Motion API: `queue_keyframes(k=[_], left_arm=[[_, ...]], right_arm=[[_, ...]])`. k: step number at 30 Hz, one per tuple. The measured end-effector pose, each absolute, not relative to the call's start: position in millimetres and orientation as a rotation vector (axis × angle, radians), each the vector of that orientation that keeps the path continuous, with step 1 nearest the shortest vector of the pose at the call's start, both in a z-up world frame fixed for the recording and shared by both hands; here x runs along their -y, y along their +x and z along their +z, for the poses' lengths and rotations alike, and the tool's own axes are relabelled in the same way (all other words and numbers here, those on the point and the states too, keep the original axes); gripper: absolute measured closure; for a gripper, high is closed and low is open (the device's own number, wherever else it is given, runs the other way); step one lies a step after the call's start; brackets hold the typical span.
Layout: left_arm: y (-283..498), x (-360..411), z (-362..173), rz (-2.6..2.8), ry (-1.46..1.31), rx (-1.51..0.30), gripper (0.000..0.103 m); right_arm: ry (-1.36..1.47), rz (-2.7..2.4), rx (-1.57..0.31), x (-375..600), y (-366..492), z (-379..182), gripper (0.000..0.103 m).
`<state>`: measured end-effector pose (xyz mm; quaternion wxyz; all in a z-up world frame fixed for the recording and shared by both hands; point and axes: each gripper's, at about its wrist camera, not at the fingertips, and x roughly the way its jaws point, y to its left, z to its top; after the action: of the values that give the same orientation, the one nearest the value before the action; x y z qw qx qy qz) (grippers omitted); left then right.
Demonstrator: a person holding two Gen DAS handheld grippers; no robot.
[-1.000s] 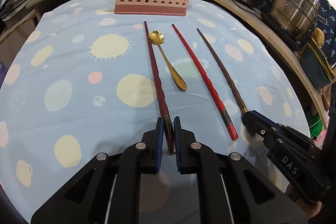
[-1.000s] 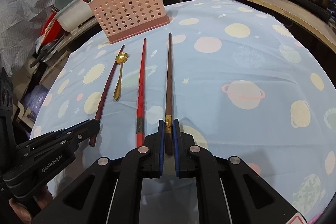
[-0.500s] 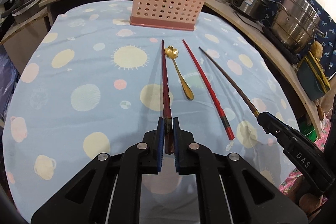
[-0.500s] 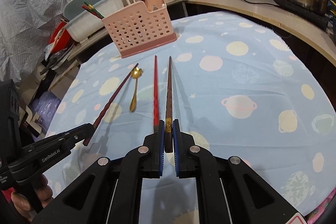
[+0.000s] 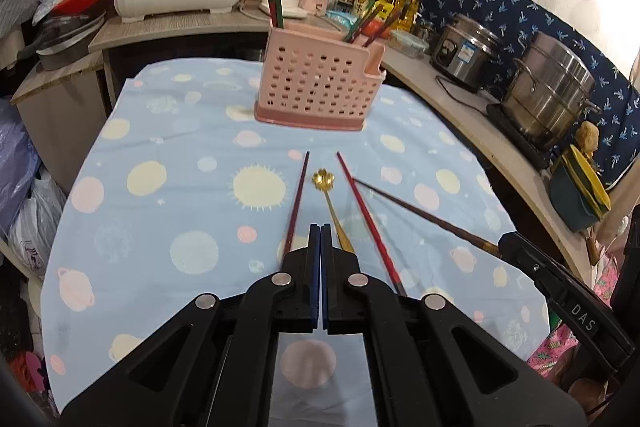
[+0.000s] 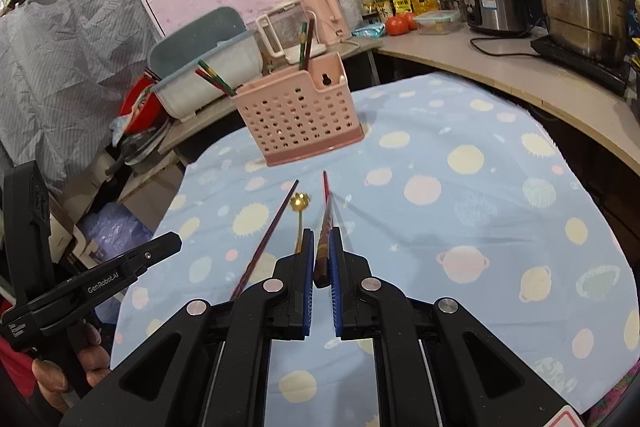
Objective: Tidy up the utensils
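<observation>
Overall, a blue cloth [image 5: 160, 227] printed with suns and planets covers the table. A pink basket [image 5: 316, 83] with a perforated wall stands upright at the cloth's far end. Several chopsticks already stand in it, some upright at its left end and others leaning at its right.

Left gripper [image 5: 321, 227]: it is on the near side of the basket, pointing towards it. Its jaws have just been closing and the blue pads now meet face to face with nothing between them. In the right wrist view this gripper [image 6: 172, 241] shows at the lower left, with fingers of the person's hand [image 6: 60, 379] wrapped round its handle.

Right gripper [image 6: 323, 233]: it is also near of the basket and aimed at it. Its pads are clamped on the butt end of a brown chopstick [image 6: 322, 259], whose tip points towards the basket and stops short of it. From the left wrist camera, the brown stick [image 5: 420, 215] runs from that gripper's tip [image 5: 508, 243] slantwise towards the basket.

Dark red chopstick [image 5: 296, 203]: it is loose, just left of the left gripper's fingers, with its tip towards the basket. It is blurred, so I cannot tell whether it rests on the cloth.

Red chopstick [image 5: 368, 223]: it lies on the cloth near of the basket, between the dark red stick and the brown one.

Gold spoon [image 5: 323, 180]: it lies on the cloth between the dark red and red sticks, with its flower-shaped bowl towards the basket and its handle passing behind the left gripper.
</observation>
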<state>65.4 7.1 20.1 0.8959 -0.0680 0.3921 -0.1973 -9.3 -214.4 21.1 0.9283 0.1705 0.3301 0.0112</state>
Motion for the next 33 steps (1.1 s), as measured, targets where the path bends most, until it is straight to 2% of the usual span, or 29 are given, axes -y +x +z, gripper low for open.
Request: queue_keyframes(k=[4,8,11,12,13,15,23,24,25,26,28,30,33], left_arm=[[69.4,-10.7,28.8,-0.4,-0.147,-0.792,0.103],[70.5,-10.2,8.9,-0.393,-0.135,-0.845,0.102],[69.6,-8.0,-20.4,-0.386,-0.114,-0.914,0.088],[69.6,-8.1,-28.3,-0.387,-0.113,-0.927,0.079],[69.3,-8.5,-37.3,-0.373,-0.109,-0.939,0.073],[71.1,-9.0,-52.6,-0.36,-0.108,-0.954,0.069],[76.7,-7.0,-77.2,-0.344,-0.079,-0.976,0.07],[75.8,-6.1,-77.4,-0.346,-0.072,-0.971,0.075],[75.7,-5.4,-78.3,-0.346,-0.065,-0.973,0.086],[74.7,-5.3,-79.2,-0.348,-0.061,-0.975,0.09],[73.9,-7.2,-79.2,-0.353,-0.067,-0.977,0.095],[72.2,-8.1,-78.9,-0.357,-0.071,-0.98,0.095],[68.3,-8.5,-77.5,-0.363,-0.073,-0.984,0.096]], right_arm=[[0.347,0.026,-0.656,215.2,-6.3,29.4,0.095],[0.351,0.02,-0.685,216.3,-4.5,17.3,0.096],[0.362,0.016,-0.724,216.0,-4.9,1.5,0.096],[0.364,0.017,-0.735,215.5,-5.5,-2.7,0.101],[0.364,0.019,-0.744,214.6,-6.6,-6.1,0.101],[0.363,0.019,-0.756,213.6,-7.6,-10.7,0.101],[0.344,0.019,-0.78,208.9,-5.7,-19.7,0.099],[0.347,0.012,-0.783,209.4,-5.5,-22.3,0.096],[0.349,0.007,-0.789,210.5,-4.8,-25.0,0.095],[0.351,0.007,-0.801,211.1,-3.7,-28.6,0.095],[0.354,0.002,-0.818,211.4,-2.5,-34.9,0.094],[0.351,0.002,-0.835,210.9,-1.8,-41.0,0.089],[0.349,0.005,-0.856,209.8,-0.3,-48.7,0.087]])
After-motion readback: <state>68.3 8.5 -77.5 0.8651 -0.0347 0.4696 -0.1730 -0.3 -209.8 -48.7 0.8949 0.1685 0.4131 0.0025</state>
